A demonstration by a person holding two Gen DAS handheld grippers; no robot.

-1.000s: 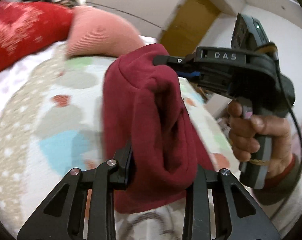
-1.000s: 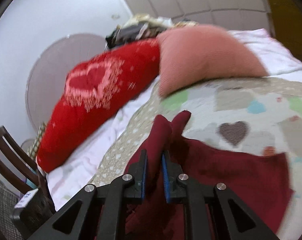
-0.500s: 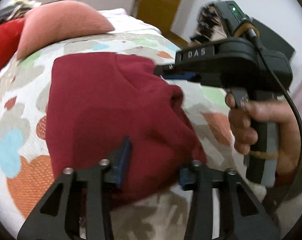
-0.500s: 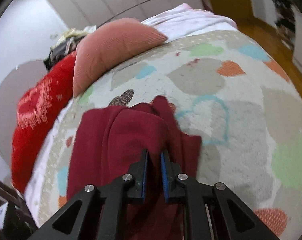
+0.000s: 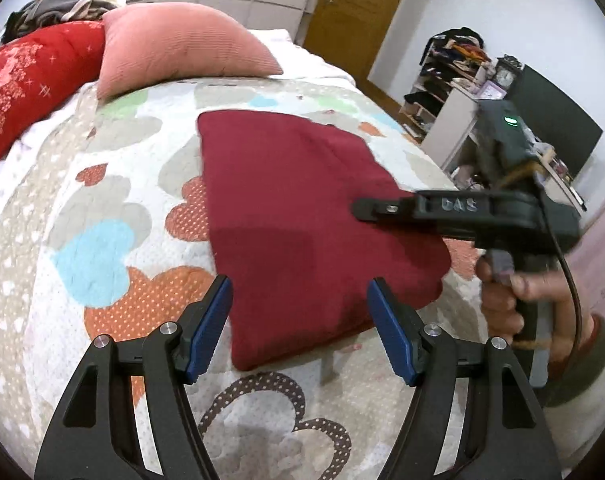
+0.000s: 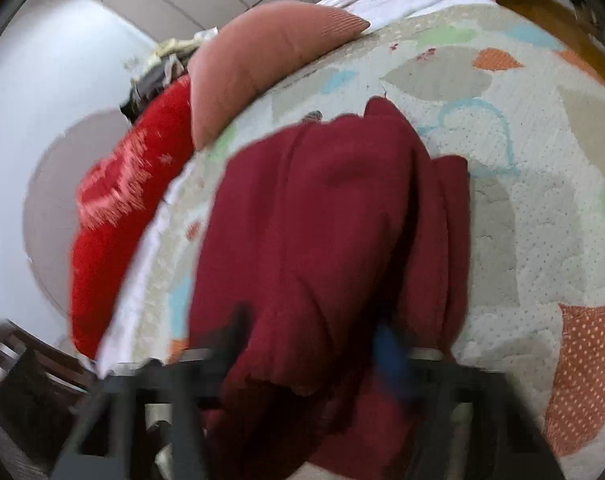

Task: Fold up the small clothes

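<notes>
release cleanly: both tongs are opening, the left tongs [image 5: 300, 320] clear of the maroon garment [image 5: 302, 216] at 12 o'clock, the right tongs [image 6: 314, 344] blurred astride its edge, so lift straight off the bed [image 5: 102, 208] without dragging the fold.

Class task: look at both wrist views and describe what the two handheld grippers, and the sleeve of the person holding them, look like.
The left gripper has matte black skeletal fingers with silver pivot screws and blue pads. The right gripper is a black pistol-grip tool with raised lettering on its side, a green indicator light, and a black cable trailing from its rear. The hand holding it wears an olive cuff over a pale sleeve.
</notes>
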